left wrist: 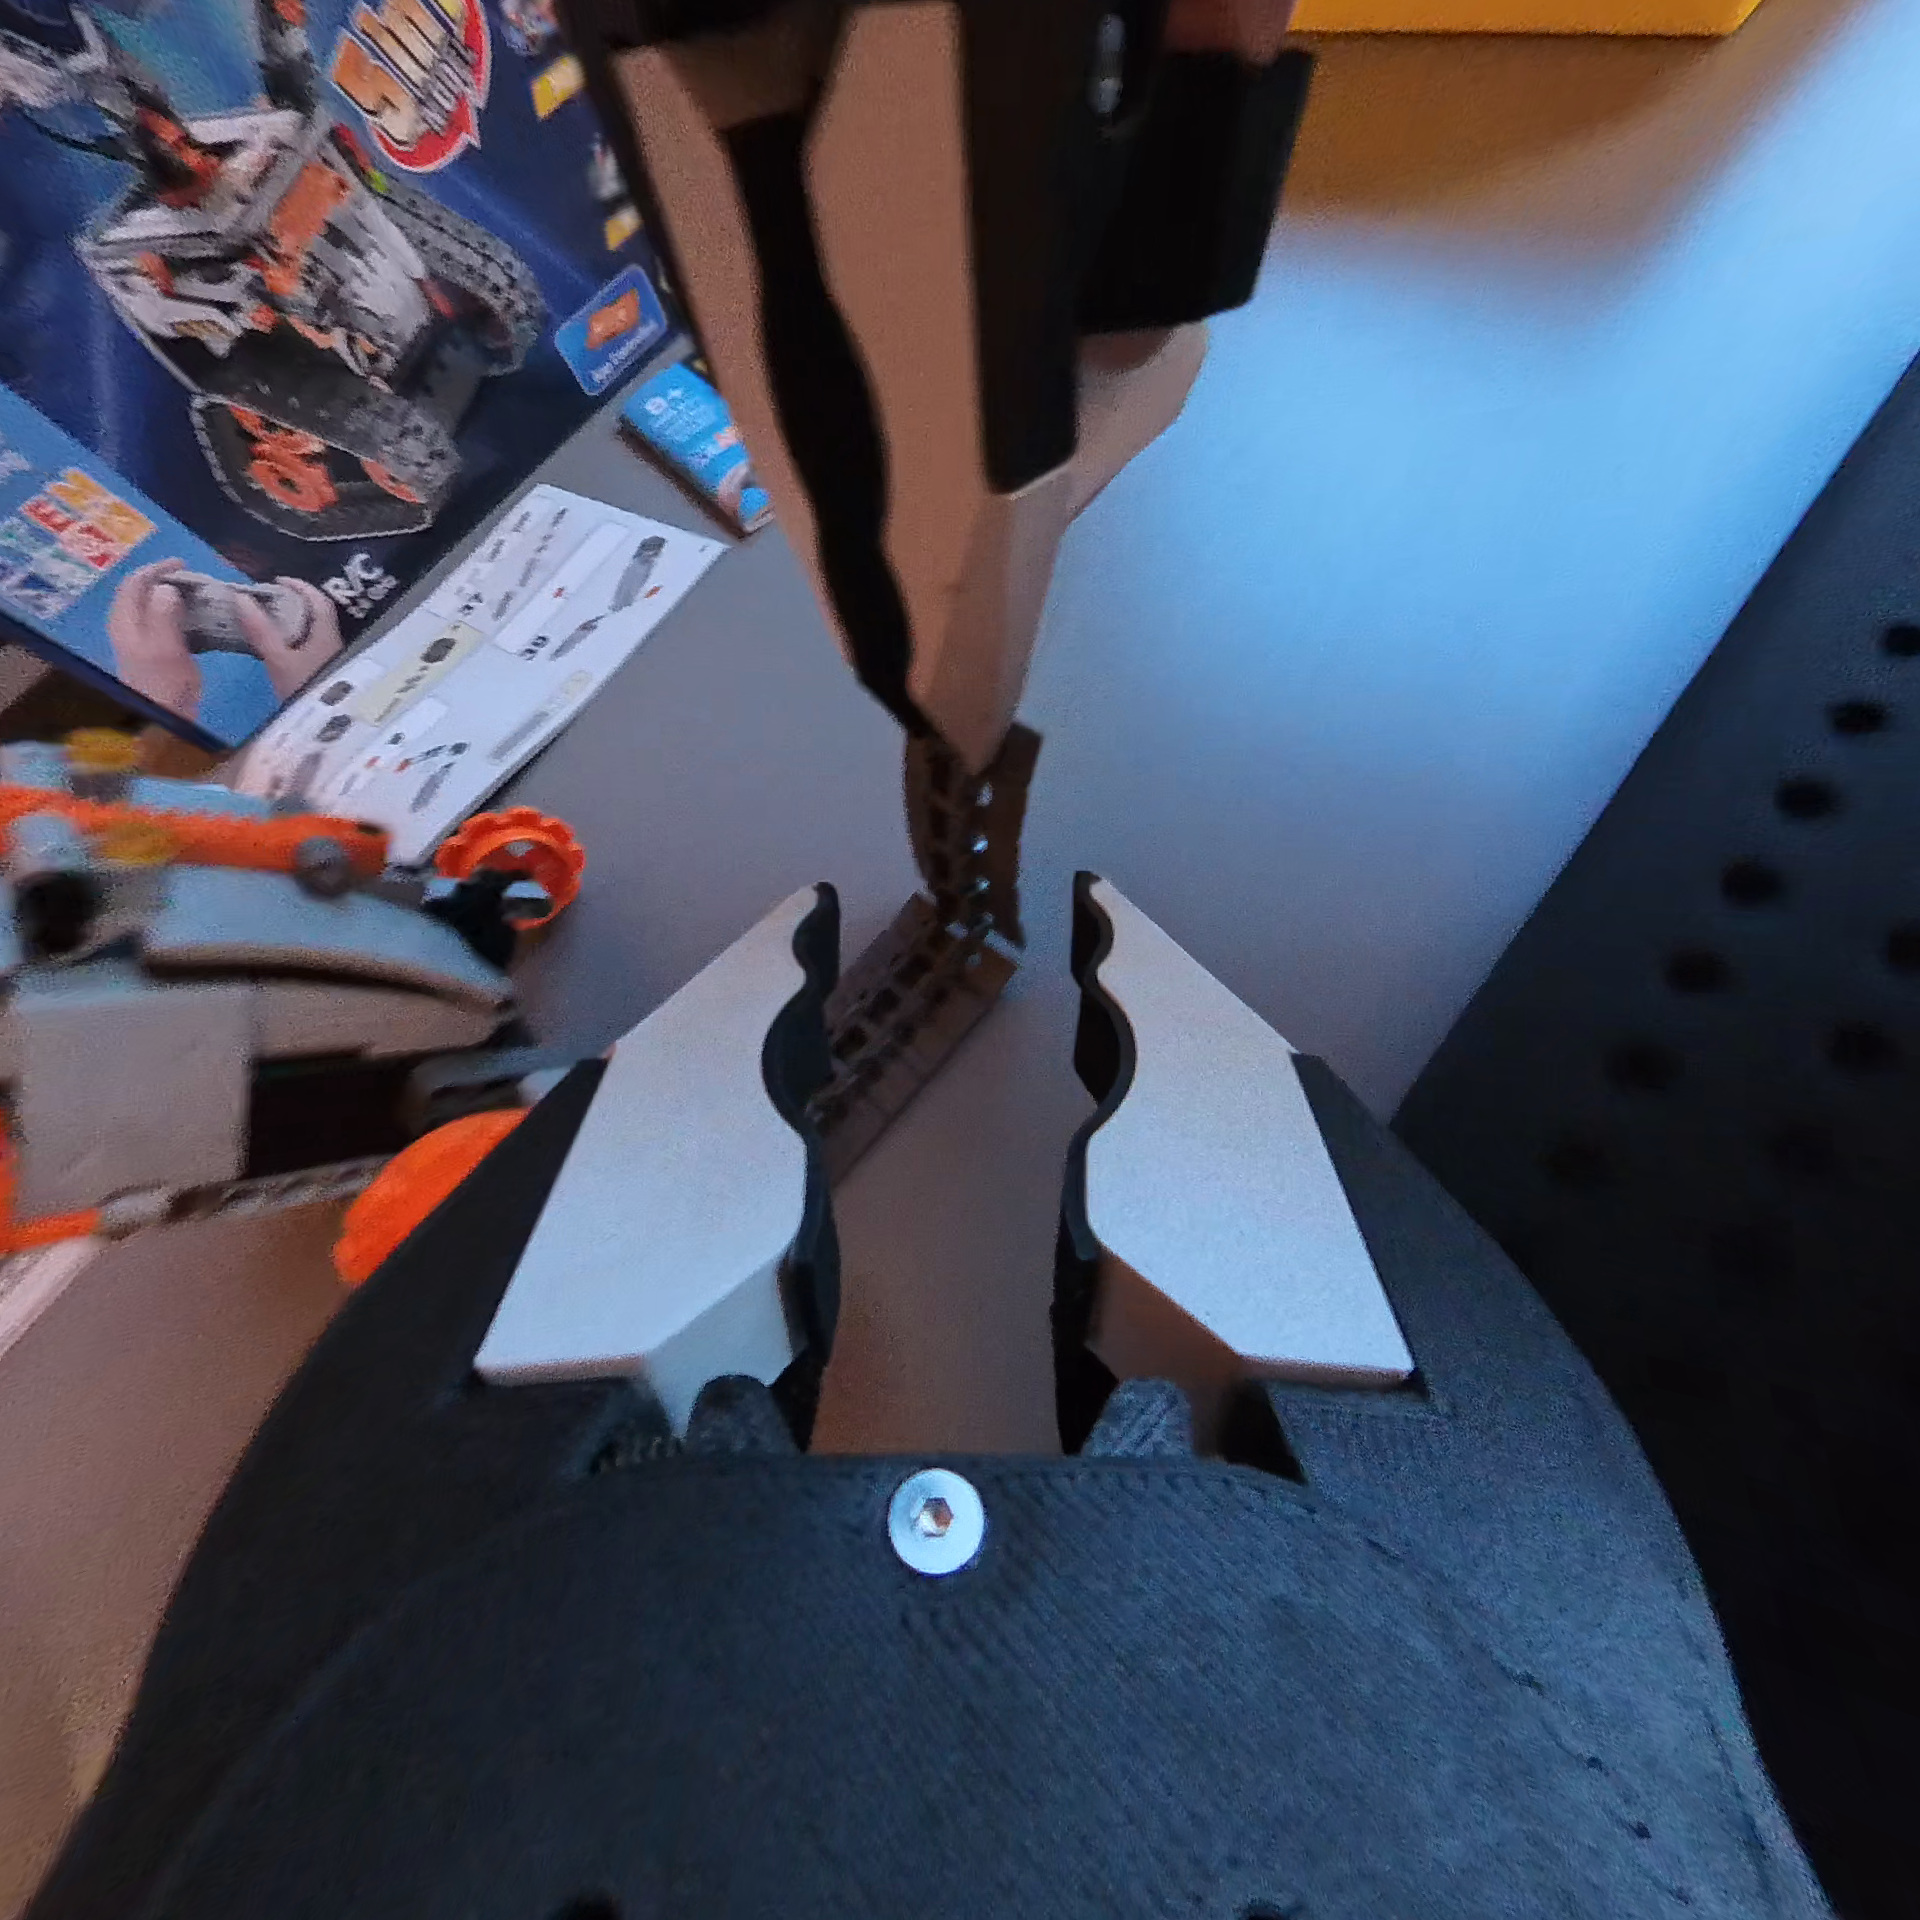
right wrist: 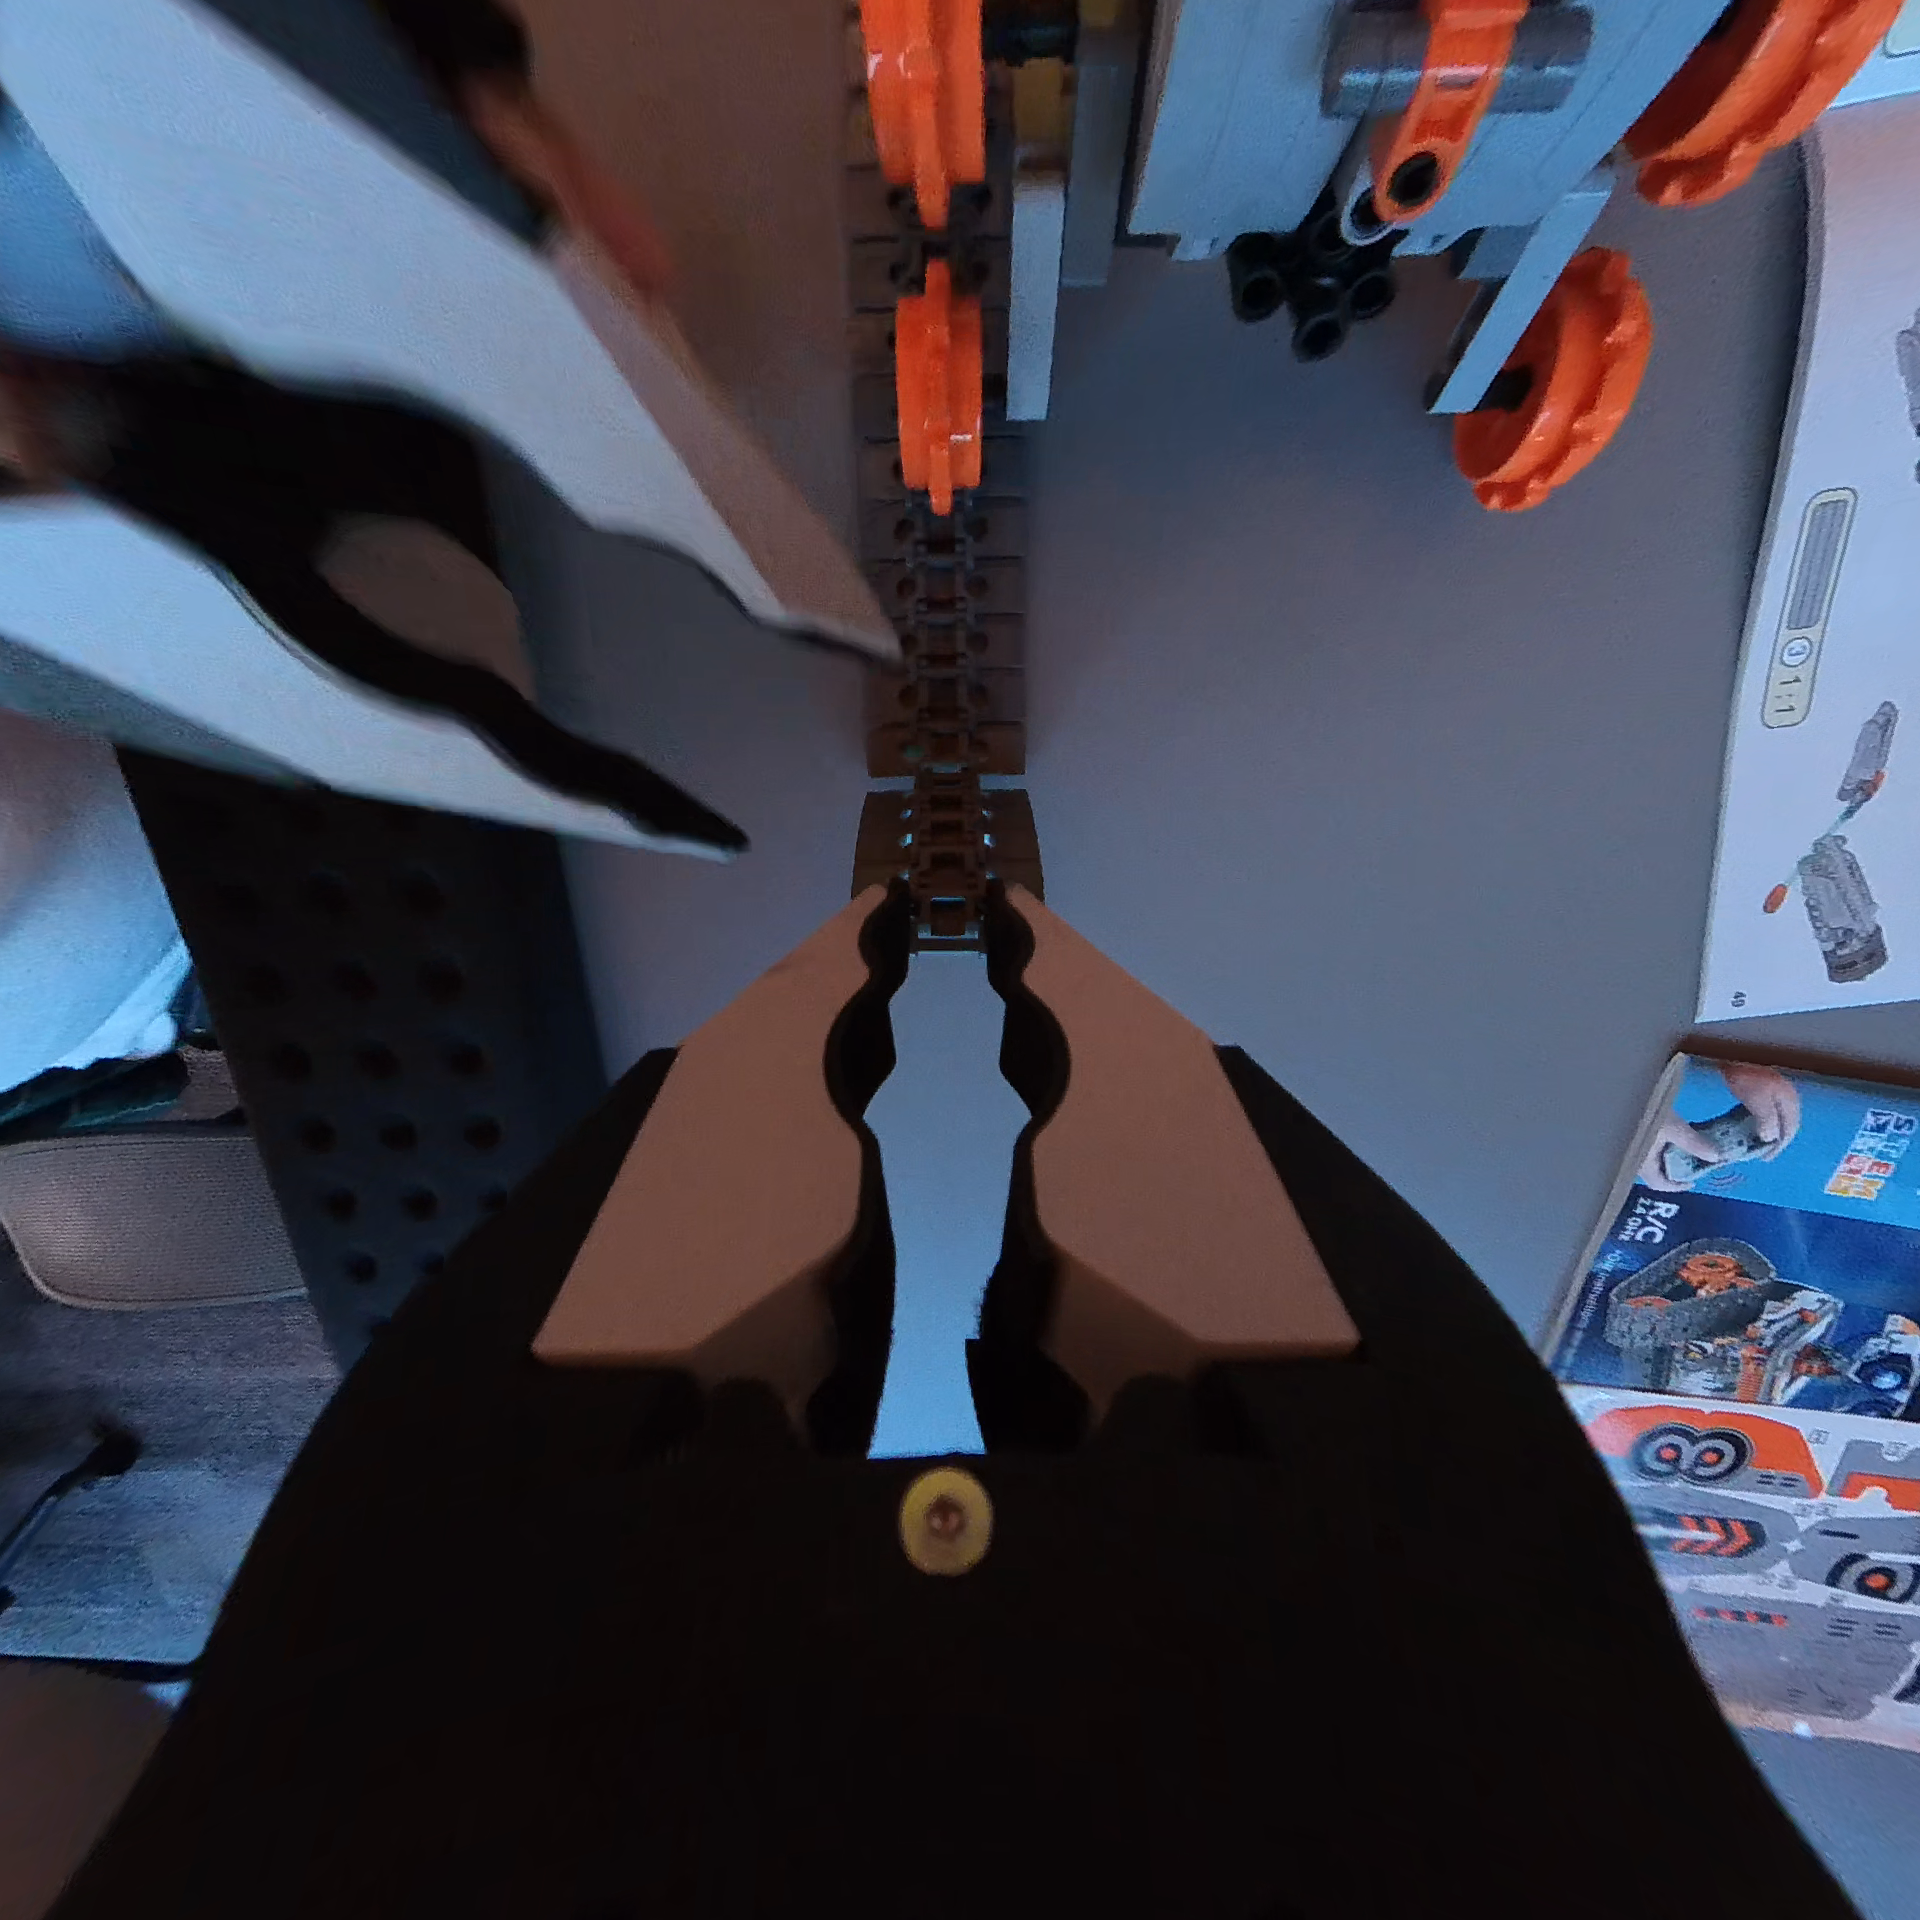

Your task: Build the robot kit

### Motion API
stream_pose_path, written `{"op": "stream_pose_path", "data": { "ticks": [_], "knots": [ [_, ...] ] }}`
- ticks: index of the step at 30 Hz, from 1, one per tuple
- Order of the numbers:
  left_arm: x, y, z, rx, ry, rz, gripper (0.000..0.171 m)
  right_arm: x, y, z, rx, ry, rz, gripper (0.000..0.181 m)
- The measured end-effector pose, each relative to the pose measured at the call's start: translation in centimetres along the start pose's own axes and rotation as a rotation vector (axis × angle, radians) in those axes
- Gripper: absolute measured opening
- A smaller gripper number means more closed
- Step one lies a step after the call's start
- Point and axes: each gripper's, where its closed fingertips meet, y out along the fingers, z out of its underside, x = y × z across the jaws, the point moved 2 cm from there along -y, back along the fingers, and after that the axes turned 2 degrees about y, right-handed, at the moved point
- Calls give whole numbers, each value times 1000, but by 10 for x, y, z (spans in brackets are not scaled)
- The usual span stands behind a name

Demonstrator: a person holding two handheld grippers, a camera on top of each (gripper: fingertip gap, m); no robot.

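Note:
A dark linked tread track [left wrist: 904, 1018] runs across the grey table from a grey toy vehicle with orange wheels [right wrist: 1247, 135]. My right gripper [right wrist: 948, 899] is shut on the free end of the track [right wrist: 943, 665] and lifts that end, so the track bends upward. In the left wrist view the right gripper [left wrist: 935, 727] comes down from the top. My left gripper [left wrist: 954, 894] is open, with the track lying between its fingers, close to the left finger [left wrist: 727, 1091]. It also shows in the right wrist view [right wrist: 812, 746], open beside the track.
The toy's picture box [left wrist: 260, 260] and an instruction booklet [left wrist: 488, 655] lie on the table. They also show in the right wrist view, box [right wrist: 1766, 1247] and booklet [right wrist: 1849, 675]. A black perforated board [left wrist: 1714, 935] borders the table. A loose orange wheel [right wrist: 1548, 384] sits on the vehicle's side. Both grippers' tips are close together, under 4 cm apart.

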Motion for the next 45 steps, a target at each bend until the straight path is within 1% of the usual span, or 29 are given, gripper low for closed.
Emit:
{"op": "stream_pose_path", "data": {
  "ticks": [2,4,7,8,10,11,14,16,17,18,19,20,22,24,27,28,29,31,35,37,39,40,43,45],
  "knots": [
    [-4,15,-2,12,-19,-4,42,-1,-2,-2,-14,27,-17,13],
    [0,25,-2,9,-73,-22,39,-1,-4,-3,-25,52,-36,13],
    [5,33,-6,-2,-156,-5,30,-4,-7,-3,-55,81,-46,13],
    [4,35,-7,-9,-166,14,23,-7,-8,-4,-66,90,-36,13],
    [7,35,-7,-11,-148,-8,20,-9,-10,-8,-109,96,-31,13],
    [8,34,-7,-14,-146,-12,20,-12,-13,-13,-159,100,-15,6],
    [13,30,-2,-13,-207,-7,19,-17,-34,-21,-370,106,59,16],
    [19,22,-3,-40,-247,-17,18,-21,-57,-25,-596,155,146,30],
    [23,16,-5,-59,-261,-24,18,-15,-64,-28,-727,152,149,35],
    [26,11,-7,-79,-271,-31,16,-6,-67,-30,-844,123,142,45],
    [29,5,-8,-97,-278,-32,16,1,-61,-28,-908,93,151,59],
    [32,0,-9,-114,-287,-36,15,3,-49,-23,-915,80,175,70],
    [39,-10,-10,-145,-312,-42,12,6,-15,-16,-849,73,170,79],
    [45,-17,-7,-159,-344,-41,12,9,10,-22,-823,75,122,79],
    [55,-23,-1,-171,-393,-48,12,6,27,-42,-786,75,117,71],
    [57,-24,2,-167,-411,-43,12,6,28,-49,-787,62,128,70],
    [59,-25,3,-168,-430,-38,12,6,28,-56,-795,44,141,65],
    [62,-30,4,-180,-456,-25,12,6,25,-65,-801,14,189,42],
    [69,-41,8,-157,-464,4,14,7,19,-72,-828,-11,241,40],
    [76,-49,10,-149,-474,16,16,7,19,-72,-824,-2,235,40],
    [84,-57,11,-153,-489,31,14,7,20,-73,-831,8,216,40],
    [87,-60,11,-154,-493,49,11,6,21,-74,-832,9,205,40],
    [91,-59,21,-97,-528,115,11,5,21,-76,-832,9,189,40],
    [93,-60,24,-95,-575,156,11,6,22,-78,-819,-16,203,40]
  ]
}}
